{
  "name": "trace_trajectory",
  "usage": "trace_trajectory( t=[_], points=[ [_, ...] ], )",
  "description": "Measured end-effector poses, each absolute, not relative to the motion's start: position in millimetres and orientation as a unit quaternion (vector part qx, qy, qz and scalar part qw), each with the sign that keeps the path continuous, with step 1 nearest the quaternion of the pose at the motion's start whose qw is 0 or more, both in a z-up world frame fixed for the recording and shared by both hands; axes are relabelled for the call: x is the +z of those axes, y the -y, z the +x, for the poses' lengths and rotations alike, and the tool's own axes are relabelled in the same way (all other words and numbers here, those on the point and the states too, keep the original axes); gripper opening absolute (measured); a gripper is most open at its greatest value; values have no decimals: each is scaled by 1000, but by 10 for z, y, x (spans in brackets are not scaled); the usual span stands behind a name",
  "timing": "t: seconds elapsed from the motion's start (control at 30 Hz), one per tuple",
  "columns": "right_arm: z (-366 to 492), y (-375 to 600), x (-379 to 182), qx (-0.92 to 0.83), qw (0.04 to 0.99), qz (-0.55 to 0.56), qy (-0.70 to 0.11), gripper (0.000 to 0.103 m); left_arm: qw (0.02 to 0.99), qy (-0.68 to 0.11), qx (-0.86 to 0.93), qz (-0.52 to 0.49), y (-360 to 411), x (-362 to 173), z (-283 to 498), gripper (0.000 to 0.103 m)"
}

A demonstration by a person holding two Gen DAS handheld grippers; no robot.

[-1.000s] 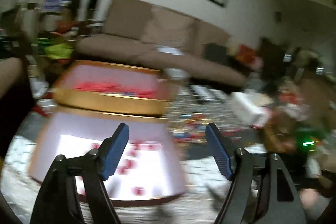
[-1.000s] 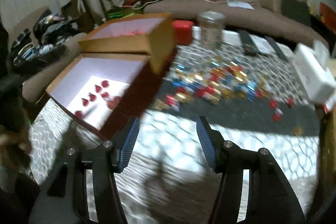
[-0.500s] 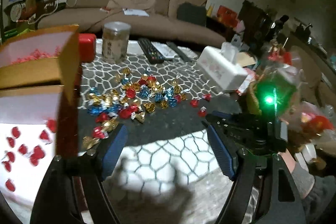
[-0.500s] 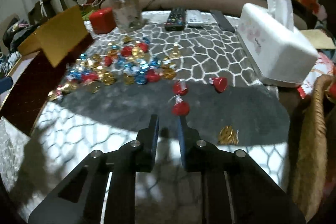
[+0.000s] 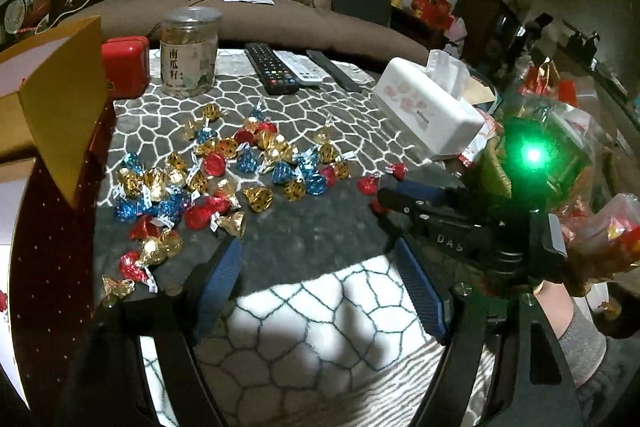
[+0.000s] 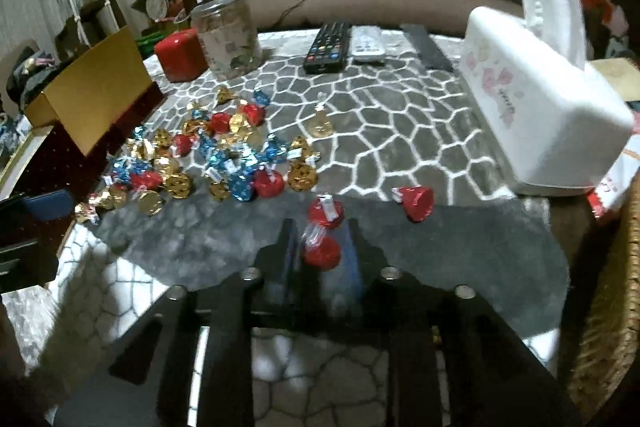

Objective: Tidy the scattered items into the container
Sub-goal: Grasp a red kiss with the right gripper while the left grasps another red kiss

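Straddling a red foil candy (image 6: 321,253) with its two pads, the right gripper (image 6: 320,251) has just been opening again after a near-close, and whether the pads actually press the wrapper cannot be told from the blurred right wrist view. The left gripper (image 5: 318,287) hangs with its blue jaws spread wide and nothing between them, over a bare sunlit stretch of the worktop (image 5: 320,323), which leaves free room toward the near edge. The heap of red, blue and gold candies (image 5: 224,171) lies mid-worktop, hemmed on its left by the gold-walled box (image 5: 68,107) that stands at that edge. Two more red candies (image 6: 416,201) sit apart on the heap's right, one just ahead of the right gripper. At the far edge stand a red tin (image 5: 126,67), a clear jar (image 5: 190,53) with a label in Chinese characters, and three remote controls (image 5: 274,69). A white tissue box (image 5: 430,107) with small, unreadable writing on its side closes off the right. The right gripper's black frame carries the letters "DAS" (image 5: 450,243).
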State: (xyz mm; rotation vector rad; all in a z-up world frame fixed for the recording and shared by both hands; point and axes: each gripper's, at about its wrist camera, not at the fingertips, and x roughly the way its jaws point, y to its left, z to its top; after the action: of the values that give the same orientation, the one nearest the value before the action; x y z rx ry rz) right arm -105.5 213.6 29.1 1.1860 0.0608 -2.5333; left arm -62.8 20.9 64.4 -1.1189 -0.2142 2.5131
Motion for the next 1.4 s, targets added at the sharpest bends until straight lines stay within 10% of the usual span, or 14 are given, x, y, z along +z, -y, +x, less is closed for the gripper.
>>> trace_trajectory(
  t=[0.83, 1.03, 1.23, 1.33, 1.4],
  points=[
    [-98, -2265, 716, -869, 194, 455, -19, 20, 281, -4, 874, -396, -1227, 245, -1456, 79],
    [-137, -2302, 718, -866, 215, 451, -9, 20, 301, 5, 876, -377, -1255, 218, -1442, 51],
    [-178, -2345, 697, -863, 226, 452, 11, 20, 290, -29, 861, -416, -1415, 107, -1628, 51],
    [-197, -2350, 680, -863, 226, 452, 10, 20, 276, -61, 862, -420, -1507, 80, -1616, 23],
    [-200, -2345, 684, -864, 224, 452, 10, 20, 263, -71, 866, -420, -1499, 82, -1593, 22]
  ],
)
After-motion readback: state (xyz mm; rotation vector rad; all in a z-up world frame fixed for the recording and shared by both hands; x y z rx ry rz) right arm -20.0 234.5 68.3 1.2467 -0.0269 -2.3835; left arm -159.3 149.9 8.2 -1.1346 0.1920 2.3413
